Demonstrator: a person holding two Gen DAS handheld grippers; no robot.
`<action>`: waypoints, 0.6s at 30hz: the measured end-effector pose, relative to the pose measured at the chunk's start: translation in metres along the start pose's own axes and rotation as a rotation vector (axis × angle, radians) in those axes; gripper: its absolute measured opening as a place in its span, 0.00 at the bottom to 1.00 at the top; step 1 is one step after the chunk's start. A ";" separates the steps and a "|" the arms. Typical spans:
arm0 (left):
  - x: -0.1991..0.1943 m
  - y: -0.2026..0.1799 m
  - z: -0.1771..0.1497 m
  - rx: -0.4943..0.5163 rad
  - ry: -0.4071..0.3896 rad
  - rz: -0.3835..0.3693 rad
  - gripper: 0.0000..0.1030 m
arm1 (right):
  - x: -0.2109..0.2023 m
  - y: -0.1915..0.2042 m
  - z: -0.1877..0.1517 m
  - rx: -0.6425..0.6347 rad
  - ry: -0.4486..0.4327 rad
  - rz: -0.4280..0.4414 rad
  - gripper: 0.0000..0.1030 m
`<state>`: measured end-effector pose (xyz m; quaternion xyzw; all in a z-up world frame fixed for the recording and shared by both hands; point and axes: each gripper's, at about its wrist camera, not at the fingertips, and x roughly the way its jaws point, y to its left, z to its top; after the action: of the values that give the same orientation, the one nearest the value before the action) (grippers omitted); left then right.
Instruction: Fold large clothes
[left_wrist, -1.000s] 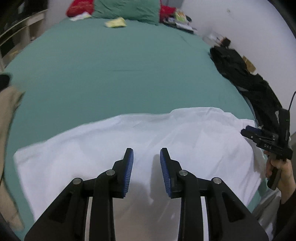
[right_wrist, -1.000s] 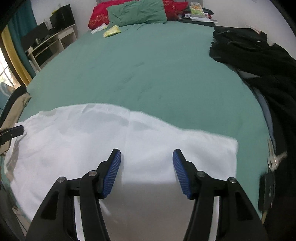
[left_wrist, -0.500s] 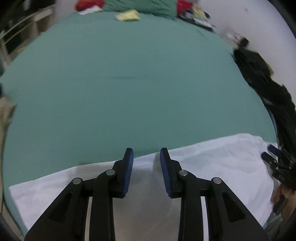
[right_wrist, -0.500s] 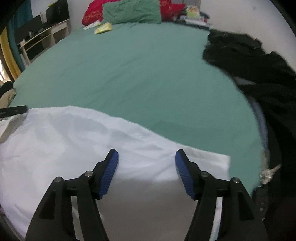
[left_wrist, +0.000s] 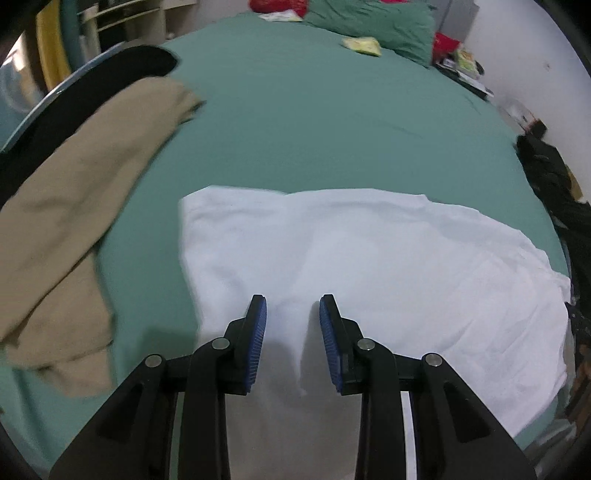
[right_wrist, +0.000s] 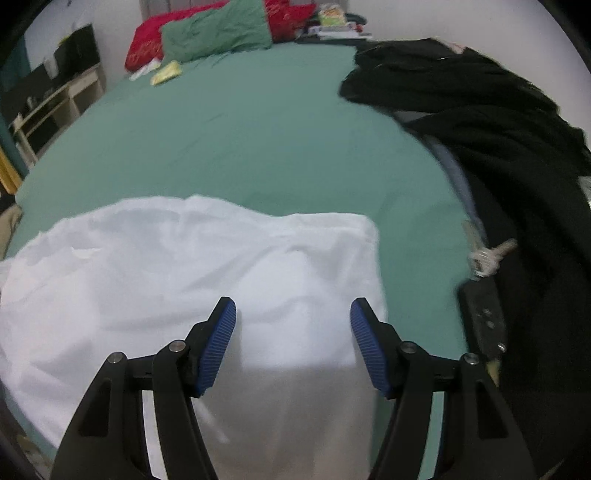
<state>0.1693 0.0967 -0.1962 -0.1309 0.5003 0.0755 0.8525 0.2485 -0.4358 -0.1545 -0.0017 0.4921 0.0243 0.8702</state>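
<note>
While the big white cloth garment (left_wrist: 369, 266) lies flat on the green bedsheet (left_wrist: 314, 122), left gripper (left_wrist: 293, 339) hovers narrowly parted, right gripper (right_wrist: 293, 343) gaping wide, both empty

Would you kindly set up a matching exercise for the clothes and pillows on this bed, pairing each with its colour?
Things:
1. garment under both sets of jaws
2. trousers at the left edge of the bed
3. clothes pile at the right edge
4. pillow behind the green pillow

Colours:
A. black
B. red
C. white
D. tan

Pairs: 1-C, 2-D, 3-A, 4-B
</note>
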 end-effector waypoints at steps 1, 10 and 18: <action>-0.006 0.003 -0.004 -0.017 -0.010 -0.008 0.31 | -0.007 -0.001 -0.003 0.006 -0.012 -0.004 0.63; -0.061 -0.010 -0.043 0.036 -0.101 -0.113 0.31 | -0.047 0.007 -0.045 0.019 -0.027 -0.022 0.64; -0.074 -0.035 -0.078 0.083 -0.076 -0.195 0.31 | -0.075 0.049 -0.066 -0.068 -0.047 -0.068 0.65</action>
<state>0.0777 0.0398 -0.1626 -0.1403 0.4553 -0.0236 0.8789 0.1511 -0.3921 -0.1236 -0.0475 0.4702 0.0112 0.8812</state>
